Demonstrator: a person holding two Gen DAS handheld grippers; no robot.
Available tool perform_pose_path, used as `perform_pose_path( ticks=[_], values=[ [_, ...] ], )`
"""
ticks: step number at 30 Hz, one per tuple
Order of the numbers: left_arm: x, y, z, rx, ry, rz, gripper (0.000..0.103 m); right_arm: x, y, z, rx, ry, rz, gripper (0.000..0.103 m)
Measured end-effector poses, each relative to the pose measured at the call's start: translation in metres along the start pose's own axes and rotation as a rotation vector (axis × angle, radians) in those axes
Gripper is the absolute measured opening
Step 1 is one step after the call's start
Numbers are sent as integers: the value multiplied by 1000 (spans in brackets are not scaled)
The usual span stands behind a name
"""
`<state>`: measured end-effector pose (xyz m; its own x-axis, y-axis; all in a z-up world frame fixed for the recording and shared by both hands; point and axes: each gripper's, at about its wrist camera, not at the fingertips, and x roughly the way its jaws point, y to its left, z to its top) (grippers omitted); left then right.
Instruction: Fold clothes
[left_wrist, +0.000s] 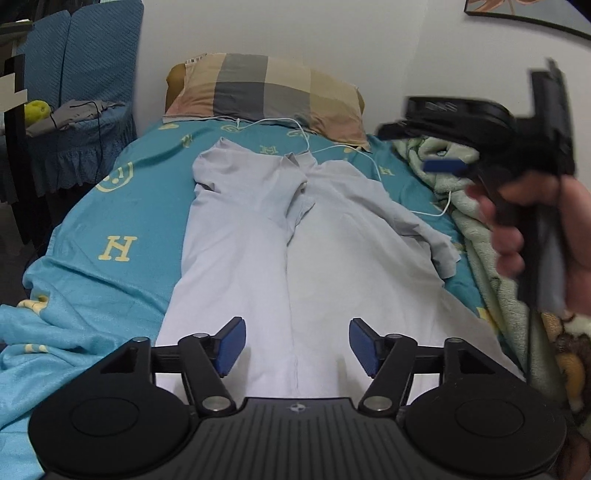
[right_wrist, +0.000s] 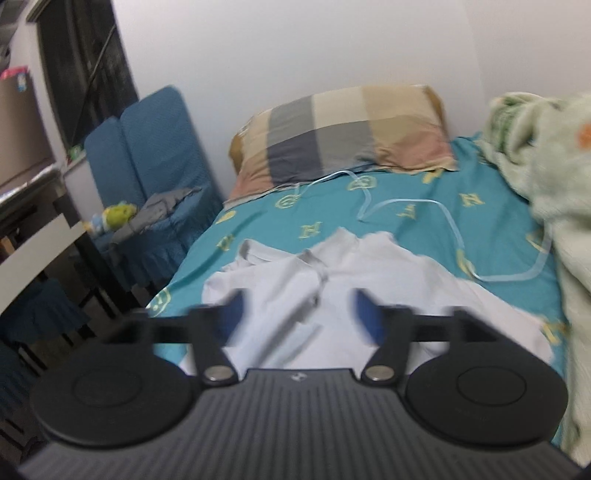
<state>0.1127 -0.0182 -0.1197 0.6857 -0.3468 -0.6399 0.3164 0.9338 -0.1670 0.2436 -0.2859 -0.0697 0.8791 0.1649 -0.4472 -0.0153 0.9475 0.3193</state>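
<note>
A pale grey shirt (left_wrist: 266, 236) lies lengthwise on the teal bedsheet (left_wrist: 110, 206), its left side folded inward and its right sleeve (left_wrist: 424, 232) spread toward the blanket. My left gripper (left_wrist: 293, 345) hovers over the shirt's near hem, open, nothing between its blue pads. In the left wrist view the right gripper (left_wrist: 443, 164) is a blurred black shape held by a hand (left_wrist: 517, 236) at the right, above the bed. In the right wrist view my right gripper (right_wrist: 297, 317) is open and blurred, above the shirt (right_wrist: 332, 295) near its collar (right_wrist: 314, 262), gripping nothing.
A checked pillow (left_wrist: 266, 88) lies at the head of the bed against the white wall. A white cable (left_wrist: 369, 155) runs across the sheet. A green fleece blanket (left_wrist: 469, 206) is heaped along the right side. A blue covered chair (left_wrist: 81, 110) with clothes stands left.
</note>
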Motion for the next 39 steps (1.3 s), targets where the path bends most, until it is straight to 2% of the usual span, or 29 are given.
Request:
perform_pose_path(
  ticks=[1, 2, 8, 15, 20, 23, 31, 33, 34, 35, 36, 39],
  values=[
    [1, -1, 0, 0, 0, 10, 74, -6, -8, -6, 29, 0, -7, 85],
    [2, -1, 0, -1, 1, 22, 82, -8, -16, -10, 67, 17, -7, 84],
    [13, 5, 0, -15, 27, 62, 96, -2, -61, -30, 353, 99, -19, 84],
    [21, 16, 0, -52, 36, 86, 99, 24, -108, -51, 656, 117, -48, 84],
    [26, 24, 1, -108, 42, 81, 100, 53, -139, -75, 835, 154, -126, 84],
    [30, 29, 1, -143, 51, 67, 100, 63, -142, -74, 817, 106, -148, 84],
    [38, 42, 1, -213, 53, 51, 100, 107, -165, -50, 655, -18, -306, 84],
    [41, 46, 3, -231, 55, 55, 100, 114, -163, -39, 579, -39, -345, 72],
    [42, 48, 3, -239, 52, 55, 100, 118, -163, -33, 541, -50, -364, 50],
    [42, 50, 5, -249, 47, 57, 100, 118, -154, -25, 490, -53, -374, 20],
    [42, 52, 6, -258, 42, 60, 100, 118, -145, -18, 439, -56, -383, 10],
    [34, 59, 10, -286, 8, 73, 100, 111, -101, 5, 240, -110, -367, 9]
  ],
)
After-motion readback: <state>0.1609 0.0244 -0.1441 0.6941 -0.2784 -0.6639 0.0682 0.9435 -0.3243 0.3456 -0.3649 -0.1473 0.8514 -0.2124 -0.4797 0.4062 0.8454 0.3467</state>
